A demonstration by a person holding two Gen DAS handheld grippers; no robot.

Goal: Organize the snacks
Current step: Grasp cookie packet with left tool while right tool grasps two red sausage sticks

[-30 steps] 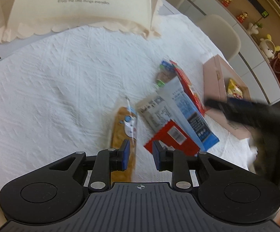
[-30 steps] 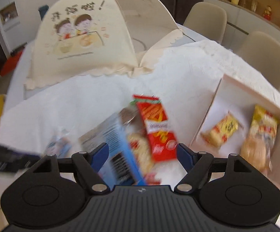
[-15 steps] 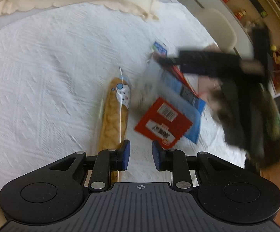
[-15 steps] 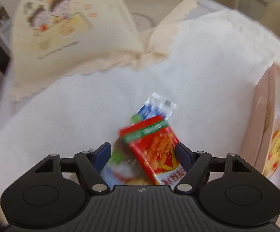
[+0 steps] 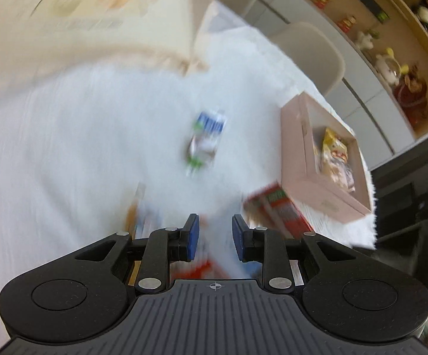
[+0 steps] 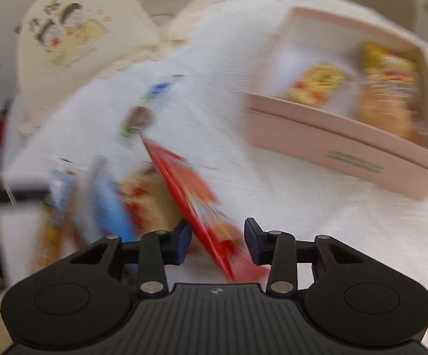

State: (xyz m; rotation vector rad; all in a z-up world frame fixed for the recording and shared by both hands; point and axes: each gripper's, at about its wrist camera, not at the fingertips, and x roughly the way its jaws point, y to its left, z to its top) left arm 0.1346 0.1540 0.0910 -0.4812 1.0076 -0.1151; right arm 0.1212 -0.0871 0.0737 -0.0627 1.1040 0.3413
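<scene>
Just then the right gripper (image 6: 215,241) was closing, its jaws drawing in around the red snack packet (image 6: 196,198), which stood on edge between them; a gap still showed beside each pad, so I judged the pinch unfinished. A second earlier those jaws had been spread wide above the pile, with that packet lying flat among the others. Now it was tilted up and free of the heap, which I took to mean the next snack was nearly secured for the pink box (image 6: 347,145).

The left gripper (image 5: 212,236) had its jaws drawn close together, as before, with nothing held; only blurred wrappers lay beneath it. Its view had swung since half a second ago, and the right gripper, which had crossed that view then, was gone from it.

The box stood near the worktop's (image 5: 66,148) right edge, its near wall facing the right gripper, with two yellow packets (image 6: 317,84) already inside and bare floor showing at its left end. White cloth lay open between the packet and the box, so the carry looked unobstructed, though the wall would have to be cleared from above. A small blue-and-green packet (image 5: 205,139) lay alone in mid-cloth, well apart from the box. The cream food cover (image 6: 77,38) stood far back, out of the way. The remaining heap, a blue packet (image 6: 110,204) among it, sat just left of the right gripper.
</scene>
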